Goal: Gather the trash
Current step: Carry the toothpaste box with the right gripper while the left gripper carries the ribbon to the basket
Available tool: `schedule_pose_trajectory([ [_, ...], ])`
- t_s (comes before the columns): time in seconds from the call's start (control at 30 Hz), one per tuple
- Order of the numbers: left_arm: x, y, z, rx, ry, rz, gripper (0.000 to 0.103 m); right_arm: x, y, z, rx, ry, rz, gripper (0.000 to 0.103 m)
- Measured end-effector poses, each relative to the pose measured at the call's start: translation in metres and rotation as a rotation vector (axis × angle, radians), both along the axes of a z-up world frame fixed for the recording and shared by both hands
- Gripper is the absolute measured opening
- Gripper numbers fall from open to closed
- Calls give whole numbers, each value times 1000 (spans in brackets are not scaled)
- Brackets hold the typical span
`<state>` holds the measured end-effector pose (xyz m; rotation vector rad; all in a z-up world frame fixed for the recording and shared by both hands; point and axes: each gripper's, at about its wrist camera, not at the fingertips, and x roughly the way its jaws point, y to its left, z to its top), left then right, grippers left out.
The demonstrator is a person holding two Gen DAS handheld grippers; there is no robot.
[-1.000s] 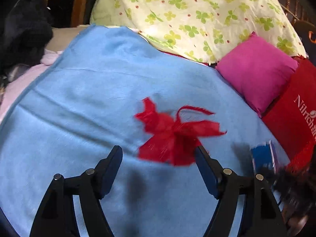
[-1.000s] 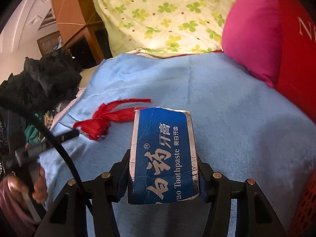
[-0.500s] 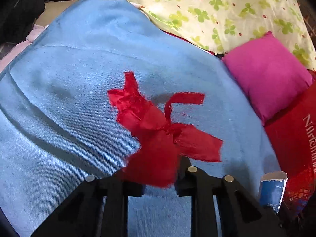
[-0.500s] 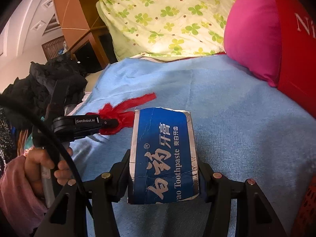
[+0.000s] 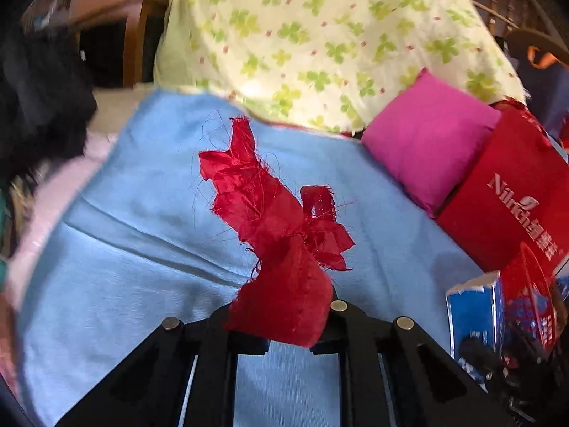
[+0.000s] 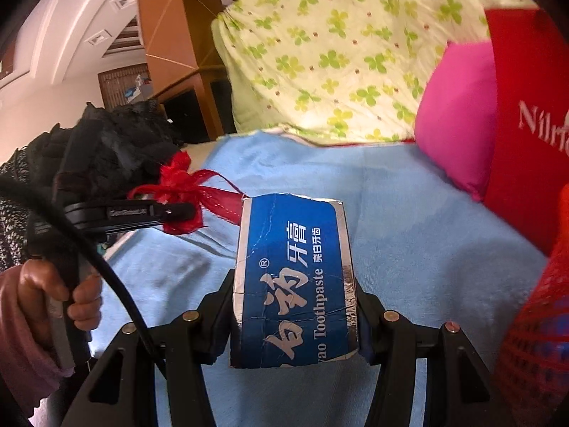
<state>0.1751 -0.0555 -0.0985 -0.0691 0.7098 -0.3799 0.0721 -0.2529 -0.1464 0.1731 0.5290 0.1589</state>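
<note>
Viewing along the left gripper [image 5: 284, 323], I am seeing its jaws, which have just been closing, pinching the lower flap of a frayed red fabric scrap [image 5: 277, 235]; the scrap is standing up from the jaws above the blue blanket [image 5: 142, 249], its knotted middle and loose threads spreading outward. This view is also showing the toothpaste box [image 5: 474, 313] end-on at the right edge, next to a red mesh basket [image 5: 530, 295], with a pink cushion [image 5: 426, 135] and a red carton [image 5: 505, 199] behind. The right wrist view is giving me what the left cannot: a hand [image 6: 67, 291] in a mauve sleeve [image 6: 21, 334] gripping the left tool's handle, and the scrap seen side-on, clear of the blanket. Here I am watching the right gripper [image 6: 295, 316] clamping the blue box across its width, its torn upper edge and creased silver borders showing, lettering facing the camera. A clover-print quilt [image 6: 338, 53] is filling the background in both views.
</note>
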Motion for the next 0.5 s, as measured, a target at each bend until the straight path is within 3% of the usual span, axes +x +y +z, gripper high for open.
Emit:
schedule_pose_trajectory([
  [0.27, -76, -8, 61, 92, -172, 12, 15, -49, 8, 59, -44, -88, -28, 59],
  [0.5, -116, -22, 89, 123, -249, -6, 15, -87, 9, 98, -60, -142, -63, 59],
])
